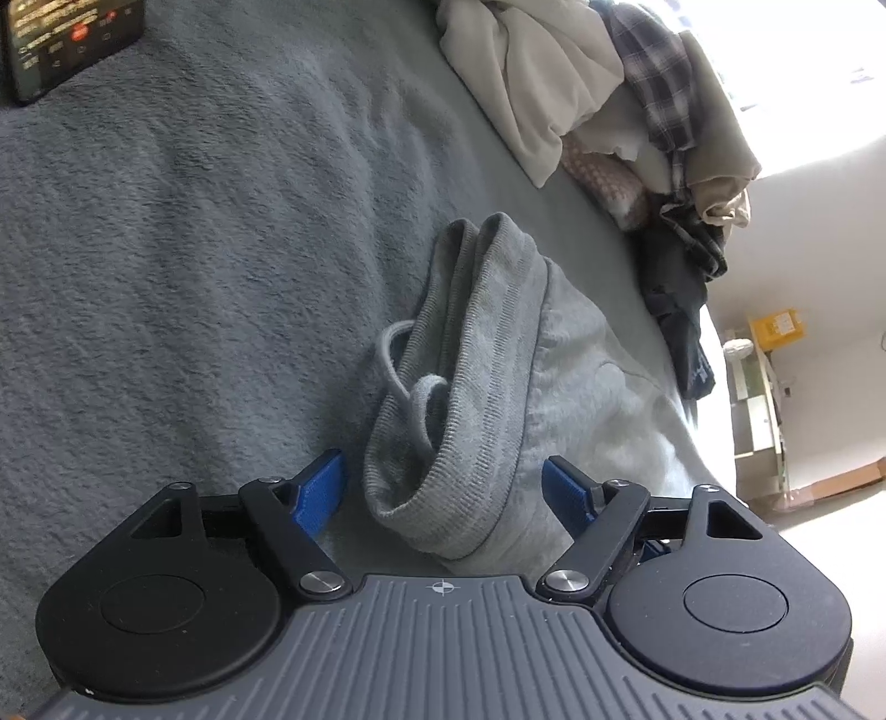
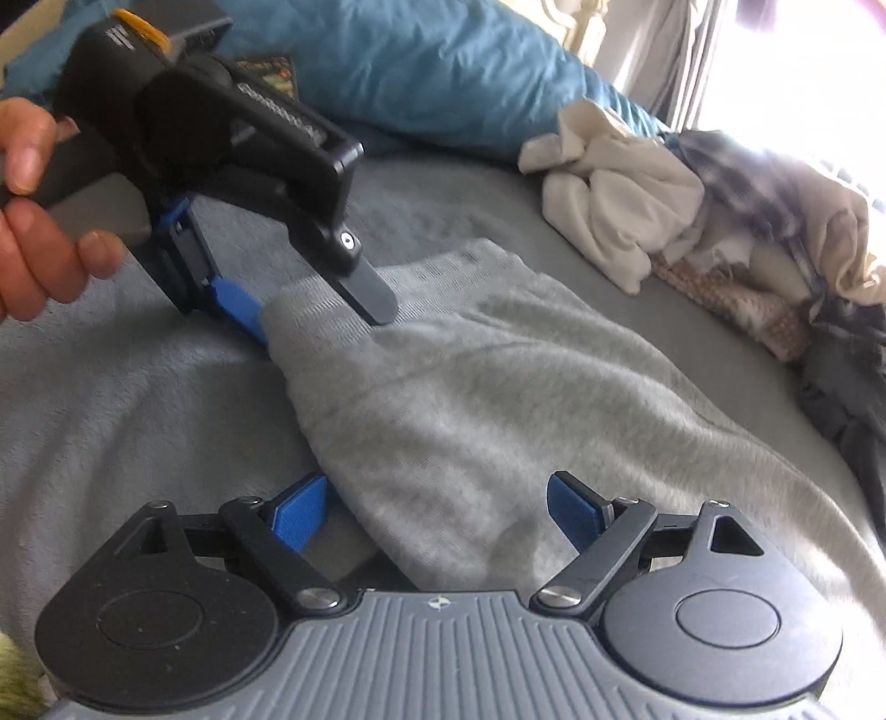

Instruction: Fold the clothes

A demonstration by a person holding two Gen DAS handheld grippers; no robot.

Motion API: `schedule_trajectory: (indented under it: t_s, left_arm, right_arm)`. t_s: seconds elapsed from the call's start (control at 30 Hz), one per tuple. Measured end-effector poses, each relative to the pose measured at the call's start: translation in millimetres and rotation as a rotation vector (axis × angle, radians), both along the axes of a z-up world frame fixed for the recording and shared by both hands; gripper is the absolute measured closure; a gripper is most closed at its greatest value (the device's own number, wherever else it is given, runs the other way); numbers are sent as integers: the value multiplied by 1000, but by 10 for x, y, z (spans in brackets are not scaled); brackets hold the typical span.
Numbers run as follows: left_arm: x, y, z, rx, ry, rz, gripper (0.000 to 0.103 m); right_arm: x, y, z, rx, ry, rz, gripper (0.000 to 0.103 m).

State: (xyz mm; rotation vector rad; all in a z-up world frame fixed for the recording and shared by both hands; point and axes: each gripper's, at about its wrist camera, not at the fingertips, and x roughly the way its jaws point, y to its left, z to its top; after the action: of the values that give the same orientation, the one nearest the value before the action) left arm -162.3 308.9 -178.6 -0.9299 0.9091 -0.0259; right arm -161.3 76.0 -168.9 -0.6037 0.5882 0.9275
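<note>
A pair of light grey sweatpants point(image 1: 498, 354) lies on the grey blanket, its ribbed waistband and drawstring point(image 1: 404, 382) toward the camera in the left wrist view. My left gripper point(image 1: 443, 490) is open, its blue pads on either side of the waistband corner. It also shows in the right wrist view point(image 2: 315, 310), straddling the waistband of the sweatpants point(image 2: 470, 399). My right gripper point(image 2: 437, 512) is open, with the garment's near edge between its blue pads.
A heap of unfolded clothes point(image 1: 626, 105) lies at the far edge of the bed, also in the right wrist view point(image 2: 692, 221). A phone point(image 1: 66, 39) lies on the blanket point(image 1: 194, 249). A blue pillow point(image 2: 443, 61) is behind.
</note>
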Motion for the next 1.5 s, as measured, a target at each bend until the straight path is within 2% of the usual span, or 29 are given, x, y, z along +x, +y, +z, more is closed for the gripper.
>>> schedule_trajectory:
  t_s: [0.2, 0.53, 0.97, 1.07, 1.2, 1.5]
  left_arm:
    - [42, -5, 8, -3, 9, -14, 22]
    - [-27, 96, -6, -79, 33, 7, 23]
    - [64, 130, -49, -167, 36, 23, 23]
    - [56, 138, -21, -180, 31, 25, 23]
    - [48, 155, 30, -202, 17, 23, 23]
    - [55, 160, 79, -245, -3, 26, 23]
  right_arm:
    - [29, -12, -40, 0, -1, -13, 13]
    - [-88, -28, 9, 38, -97, 45, 13]
    - [-120, 63, 6, 42, -126, 69, 13]
    - [-134, 134, 29, 56, -143, 99, 12]
    - [-196, 276, 18, 55, -206, 157, 5]
    - [-256, 561, -160, -1, -283, 195, 4]
